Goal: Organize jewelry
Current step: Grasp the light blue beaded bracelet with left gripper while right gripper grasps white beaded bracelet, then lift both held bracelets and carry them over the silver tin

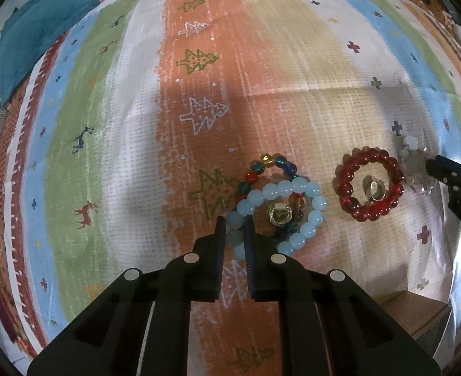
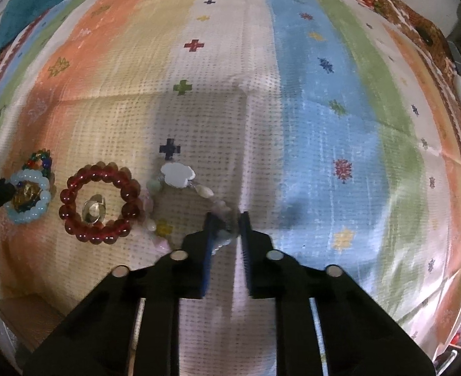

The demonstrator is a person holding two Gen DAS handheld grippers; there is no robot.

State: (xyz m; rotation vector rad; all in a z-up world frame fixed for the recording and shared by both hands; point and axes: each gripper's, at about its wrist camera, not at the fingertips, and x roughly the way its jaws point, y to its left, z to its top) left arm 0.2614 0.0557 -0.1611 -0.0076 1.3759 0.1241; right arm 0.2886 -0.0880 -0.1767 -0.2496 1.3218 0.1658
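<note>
My left gripper (image 1: 234, 224) is shut on the pale blue bead bracelet (image 1: 305, 188), which lies over a multicoloured bead bracelet (image 1: 269, 161) with a ring (image 1: 279, 214) inside. A red bead bracelet (image 1: 368, 183) with a ring (image 1: 374, 189) inside lies to the right. My right gripper (image 2: 226, 224) is closed around beads of a pastel stone bracelet (image 2: 180, 174) with a white flower piece. In the right wrist view the red bracelet (image 2: 100, 199) and blue bracelet (image 2: 29, 197) lie at the left.
Everything rests on a striped, patterned cloth (image 1: 199, 109). A teal fabric bundle (image 1: 39, 34) lies at the far left. A brown box corner (image 1: 418, 316) sits at the near edge. The right gripper's tip (image 1: 450, 175) shows at the right of the left wrist view.
</note>
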